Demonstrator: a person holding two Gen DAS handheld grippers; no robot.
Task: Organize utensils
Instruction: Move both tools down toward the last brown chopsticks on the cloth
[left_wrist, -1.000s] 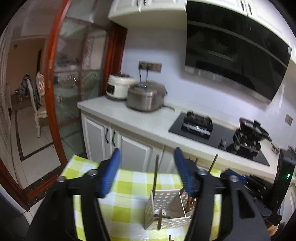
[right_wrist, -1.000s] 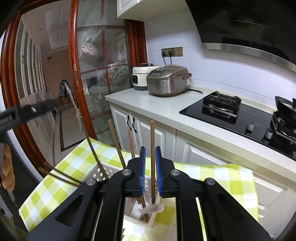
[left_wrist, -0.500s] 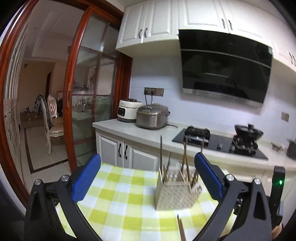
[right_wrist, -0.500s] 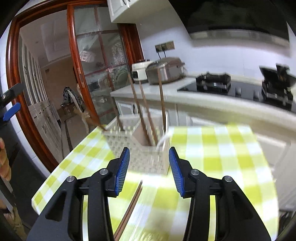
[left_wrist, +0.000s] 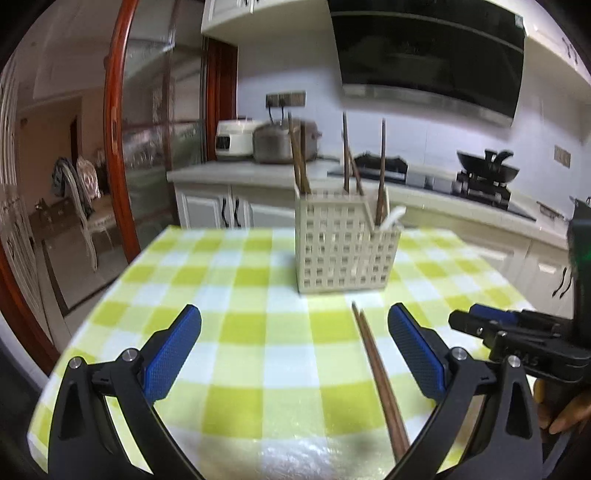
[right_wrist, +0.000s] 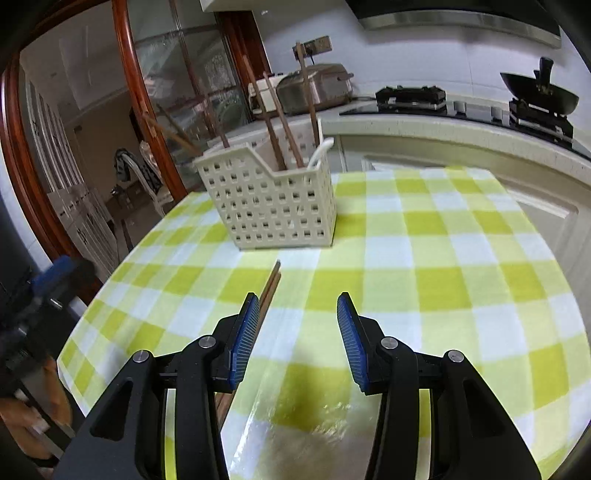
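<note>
Left tool wide open, empty; right tool half open, empty.

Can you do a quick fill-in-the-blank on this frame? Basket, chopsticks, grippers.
The loose chopsticks lie on the ____ cloth.
The basket stands ____ on the table.
The left gripper holds ____.
In the right wrist view the chopsticks lie nearest the right gripper's ____ finger.

Missing: checked; upright; nothing; left

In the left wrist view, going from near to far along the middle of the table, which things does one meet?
Pair of brown wooden chopsticks lying on the checked cloth → cream perforated plastic utensil basket holding upright chopsticks → white kitchen counter with black gas stove.
</note>
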